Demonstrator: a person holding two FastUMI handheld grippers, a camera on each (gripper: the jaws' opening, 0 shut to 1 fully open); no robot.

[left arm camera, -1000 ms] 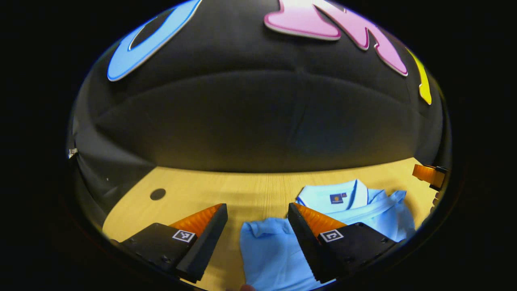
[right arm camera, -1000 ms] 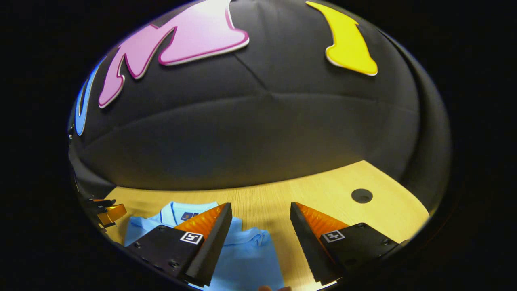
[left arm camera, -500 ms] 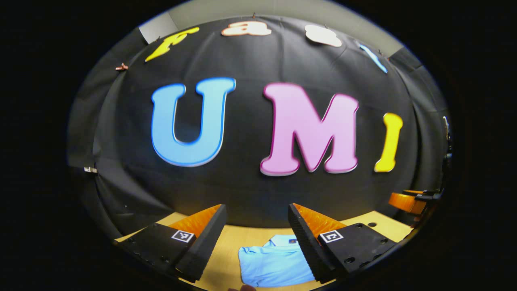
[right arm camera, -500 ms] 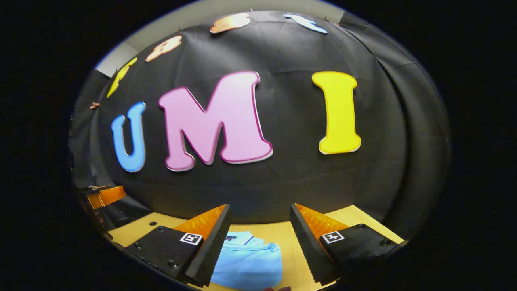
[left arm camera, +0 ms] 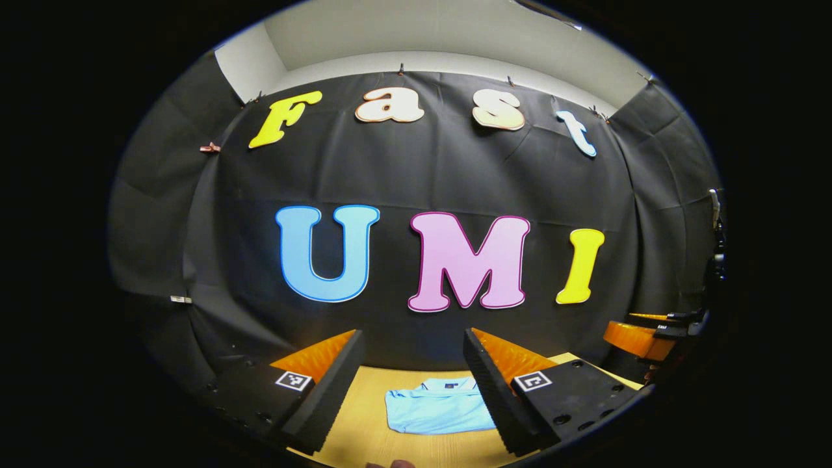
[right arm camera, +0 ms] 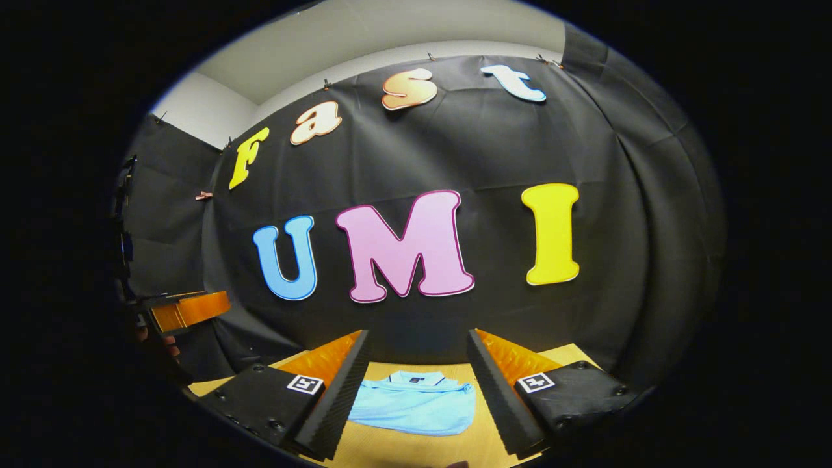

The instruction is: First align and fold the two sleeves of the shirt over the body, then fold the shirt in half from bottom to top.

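We see the light blue polo shirt [left arm camera: 437, 411] lying folded into a compact rectangle on the wooden table [left arm camera: 364, 422], its collar with a small dark label turned toward the black cloth wall [left arm camera: 416, 175] at the back; in the right gripper view the same shirt [right arm camera: 416, 404] lies flat with its near edge rounded and its sleeves tucked out of sight, so that it reads as already folded in half; it sits near the far edge of the table [right arm camera: 383, 448], just in front of the wall [right arm camera: 481, 149]. In the left gripper view we find the left gripper [left arm camera: 413, 341] raised well above the table with its two fingers spread wide and nothing between them; the shirt shows in the gap between them, far below, and touches neither finger. In the right gripper view the right gripper [right arm camera: 417, 341] is likewise released, its fingers parted and empty, the shirt framed between them but apart from them. At the right edge of the left gripper view we make out the right gripper [left arm camera: 640, 338] held at about the same height; at the left edge of the right gripper view the left gripper [right arm camera: 188, 311] appears with part of a hand [right arm camera: 156, 341] behind it. Above the cloth a pale wall and ceiling [left arm camera: 442, 32] show.
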